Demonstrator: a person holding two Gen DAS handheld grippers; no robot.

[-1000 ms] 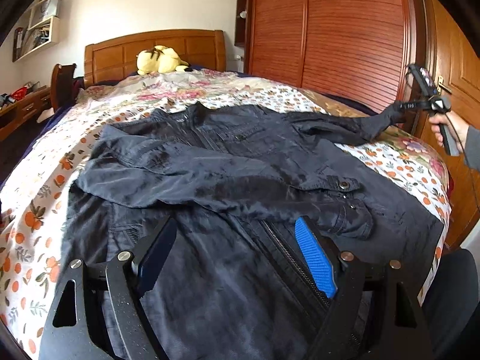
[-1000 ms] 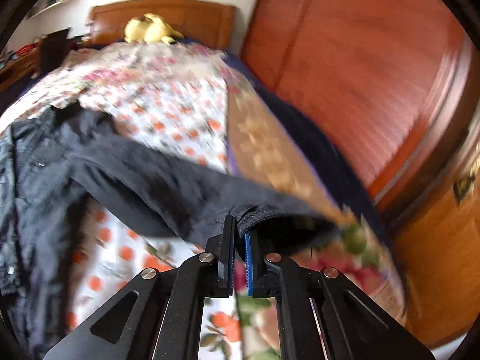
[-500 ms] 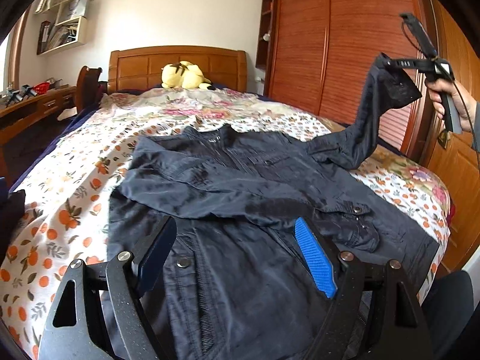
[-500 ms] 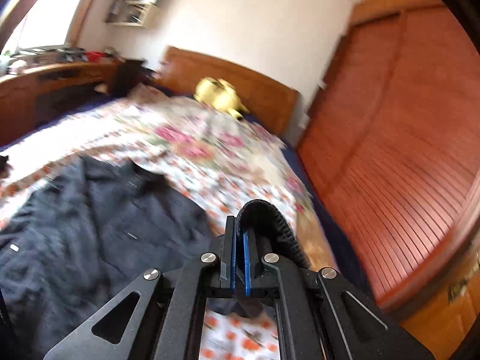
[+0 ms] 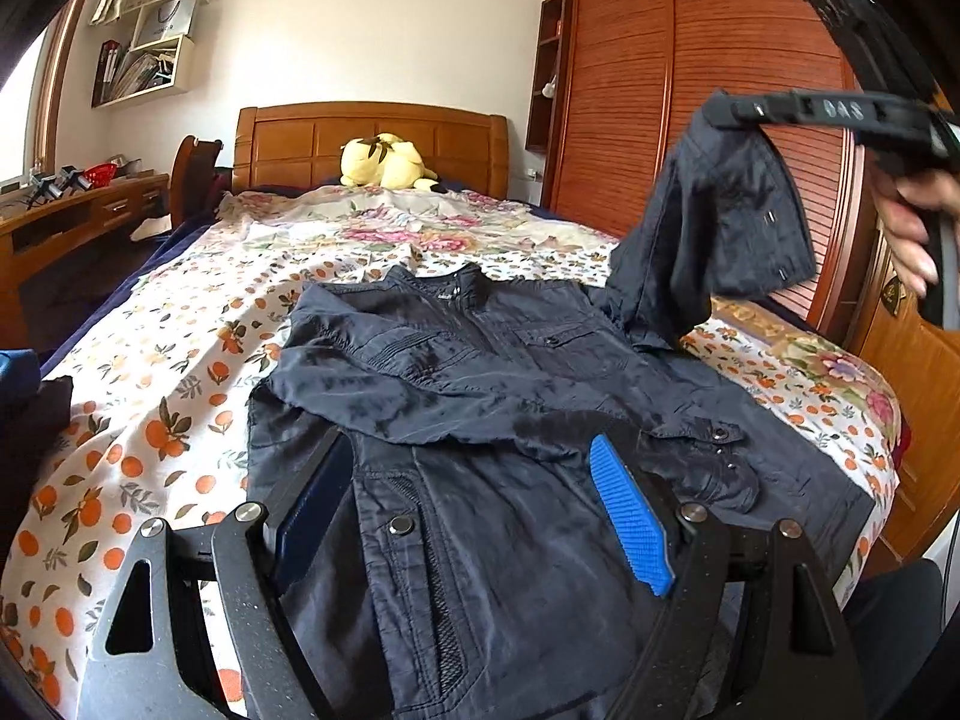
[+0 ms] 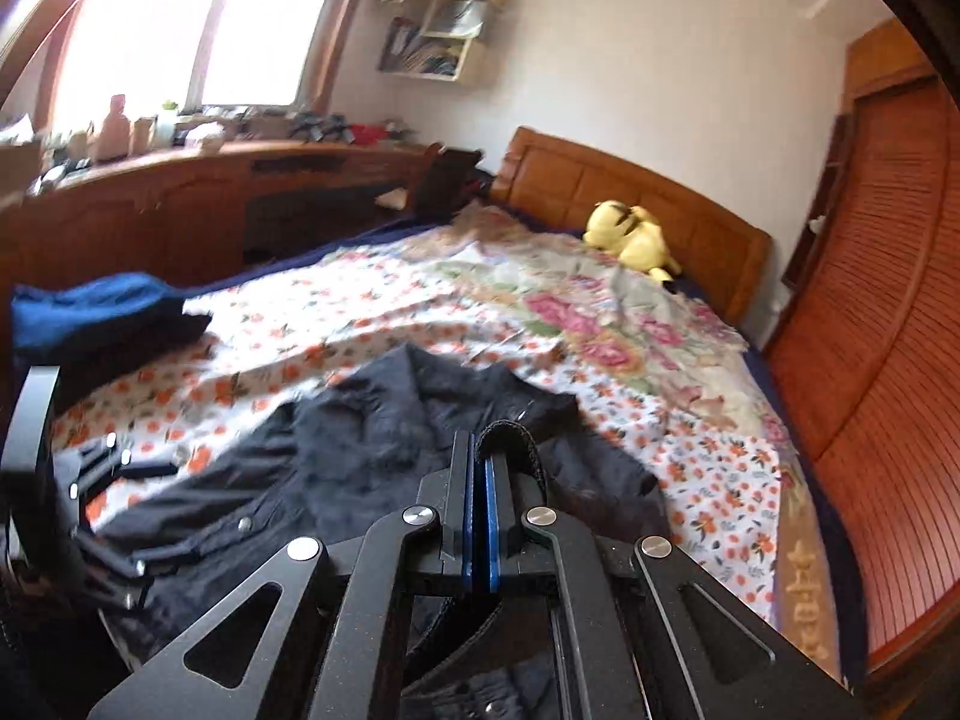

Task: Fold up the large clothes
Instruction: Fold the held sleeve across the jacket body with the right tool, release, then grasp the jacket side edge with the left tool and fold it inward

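Observation:
A dark navy jacket [image 5: 480, 372] lies front up on the flowered bedspread [image 5: 180, 360], one sleeve folded across its chest. My left gripper [image 5: 474, 504] is open and empty, just above the jacket's lower front. My right gripper [image 6: 478, 480] is shut on the cuff [image 6: 510, 438] of the other sleeve. In the left wrist view that sleeve [image 5: 720, 228] hangs high in the air at the right, above the jacket's shoulder. The jacket body [image 6: 360, 456] lies below the right gripper.
A yellow plush toy [image 5: 384, 162] sits by the wooden headboard [image 5: 372, 132]. A wooden wardrobe [image 5: 690, 90] stands close on the right of the bed. A blue folded cloth [image 6: 90, 306] lies at the bed's left edge, next to a desk [image 6: 180, 198].
My right gripper has lifted the sleeve cuff from low at the bed's right side to high up and swung it leftward over the jacket. My left gripper stayed open and rose slightly.

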